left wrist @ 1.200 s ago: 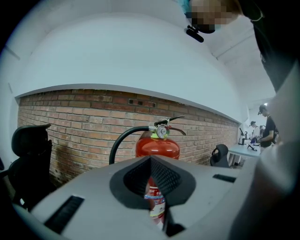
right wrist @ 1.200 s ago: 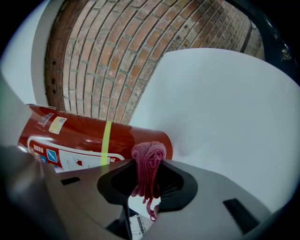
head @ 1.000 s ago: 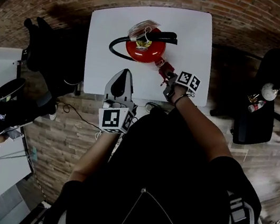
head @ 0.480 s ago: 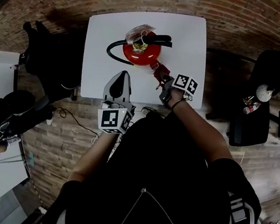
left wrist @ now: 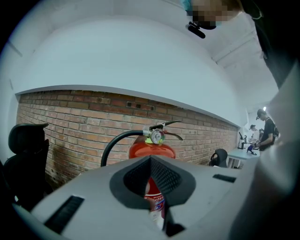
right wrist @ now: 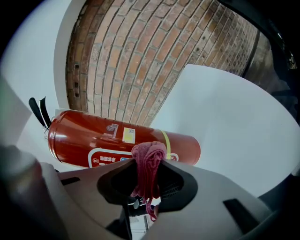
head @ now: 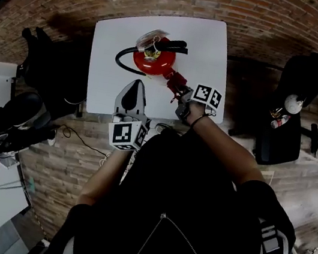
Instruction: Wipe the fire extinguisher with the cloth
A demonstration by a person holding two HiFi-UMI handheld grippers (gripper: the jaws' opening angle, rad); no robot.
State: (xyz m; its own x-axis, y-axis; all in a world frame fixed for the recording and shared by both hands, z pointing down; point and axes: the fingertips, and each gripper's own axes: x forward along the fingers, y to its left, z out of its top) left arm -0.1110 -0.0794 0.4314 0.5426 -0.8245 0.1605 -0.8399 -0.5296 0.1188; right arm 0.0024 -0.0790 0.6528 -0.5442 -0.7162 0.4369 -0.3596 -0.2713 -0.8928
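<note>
Red cloth [right wrist: 149,164], bunched into a wad, is pinched between the jaws of the right gripper [right wrist: 147,174], which are closed tight on it; a loose end hangs below the pads. The wad points at the lower body of the fire extinguisher [right wrist: 93,136], close to its white label and yellow band; contact between cloth and cylinder cannot be judged. From above, the right gripper [head: 181,96] and cloth [head: 176,84] sit at the near right side of the extinguisher [head: 152,60].

The left gripper [left wrist: 150,161] has its jaws together with nothing held; its dark pads meet in a point, and the extinguisher [left wrist: 151,150] shows behind them. From above, this gripper [head: 133,93] hovers just on the near side of the extinguisher, apart from it.

The extinguisher stands upright on a white table [head: 203,46]. A black hose [head: 121,59] curves out from its left side, and a small gauge [left wrist: 155,137] sits under the black handle at its top. A brick wall [left wrist: 70,122] rises behind the extinguisher. A black office chair [head: 299,111] stands well to the right of it, off the table.
</note>
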